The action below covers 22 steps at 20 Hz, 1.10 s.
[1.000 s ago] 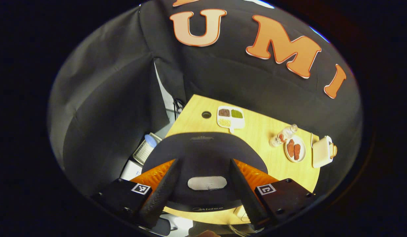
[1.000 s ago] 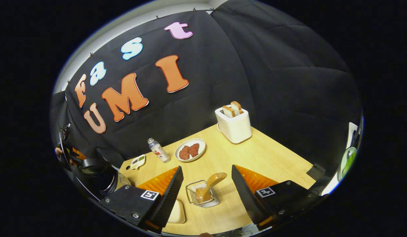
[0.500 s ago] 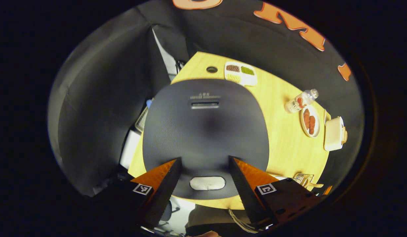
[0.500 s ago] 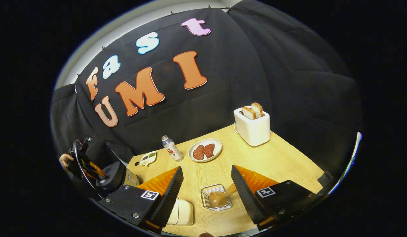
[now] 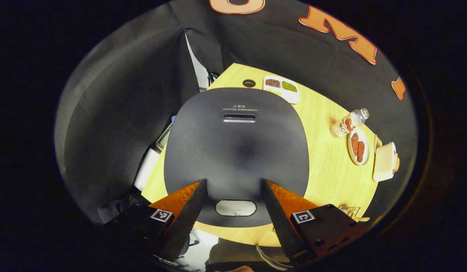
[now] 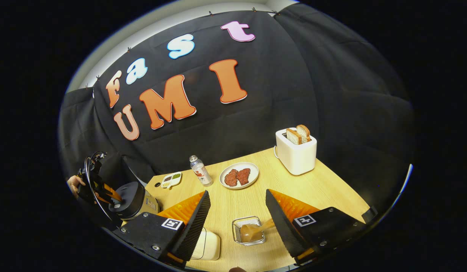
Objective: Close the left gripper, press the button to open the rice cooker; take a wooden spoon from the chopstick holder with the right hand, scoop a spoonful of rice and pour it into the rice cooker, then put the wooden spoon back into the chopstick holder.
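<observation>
Left gripper (image 5: pixel 233 196) above the cooker (image 5: pixel 236 147), looking down on its closed lid, jaws wide with the button (image 5: pixel 235 208) at 6 o'clock between them. Compared with a second ago: far more of the lid in sight and the button a touch farther from the tips, so tilted over and lined up, but not closed. Judged: first step hardly begun; jaws to be shut before any press, lid not yet open. Right gripper (image 6: pixel 236 211) hovering over the bench (image 6: pixel 324 189), jaws wide, empty. Holder (image 6: pixel 248 230) with the spoon (image 6: pixel 252 231) leaning in it, at 6 o'clock just beyond the tips, nearer the bottom edge than a second ago. Pale dish (image 6: pixel 207 245) at 7 o'clock, contents not discernible. Toaster (image 6: pixel 296 153) at 1 o'clock, plate (image 6: pixel 239 175) and bottle (image 6: pixel 200 171) at 12. Cooker at 9 o'clock in the right gripper view. Spoon untouched, scooping still ahead.
</observation>
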Tool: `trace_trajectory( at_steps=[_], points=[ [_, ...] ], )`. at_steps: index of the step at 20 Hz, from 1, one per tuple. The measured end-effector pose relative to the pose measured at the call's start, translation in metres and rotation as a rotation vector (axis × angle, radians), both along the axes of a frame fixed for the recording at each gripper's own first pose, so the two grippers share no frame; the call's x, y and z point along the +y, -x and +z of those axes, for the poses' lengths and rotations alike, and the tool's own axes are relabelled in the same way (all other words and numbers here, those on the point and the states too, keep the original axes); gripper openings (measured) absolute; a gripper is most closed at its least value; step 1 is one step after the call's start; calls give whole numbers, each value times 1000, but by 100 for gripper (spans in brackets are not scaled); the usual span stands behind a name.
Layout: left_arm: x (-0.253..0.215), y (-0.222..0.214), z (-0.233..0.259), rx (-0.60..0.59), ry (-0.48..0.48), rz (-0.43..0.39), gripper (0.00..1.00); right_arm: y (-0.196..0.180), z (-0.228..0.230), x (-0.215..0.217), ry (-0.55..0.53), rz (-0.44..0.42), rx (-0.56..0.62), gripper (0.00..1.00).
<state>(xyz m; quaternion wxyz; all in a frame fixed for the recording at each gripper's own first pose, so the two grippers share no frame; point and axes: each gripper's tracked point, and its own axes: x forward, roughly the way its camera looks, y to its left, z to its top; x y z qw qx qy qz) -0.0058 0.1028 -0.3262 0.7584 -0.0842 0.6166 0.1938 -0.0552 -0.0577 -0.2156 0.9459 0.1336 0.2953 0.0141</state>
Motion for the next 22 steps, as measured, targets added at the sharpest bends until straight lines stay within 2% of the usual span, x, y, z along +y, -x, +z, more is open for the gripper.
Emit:
trace_trajectory(
  at_steps=[2,6,12,17,18,22],
  points=[
    [0,5,2,-62,-38,35,100,-8,10,5,13,19,-31,92],
    [0,-6,26,-229,-26,47,100,-20,25,27,20,96,-85,92],
    [-13,-27,120,-588,-110,-111,99,-44,64,50,60,130,-225,92],
    [-32,-30,207,-866,-269,-275,96,-62,93,73,113,164,-342,91],
    [-38,-29,221,-911,-293,-293,94,-64,96,79,116,173,-357,92],
    [-57,-20,255,-1058,-333,-322,98,-68,112,99,123,202,-419,91]
  ],
)
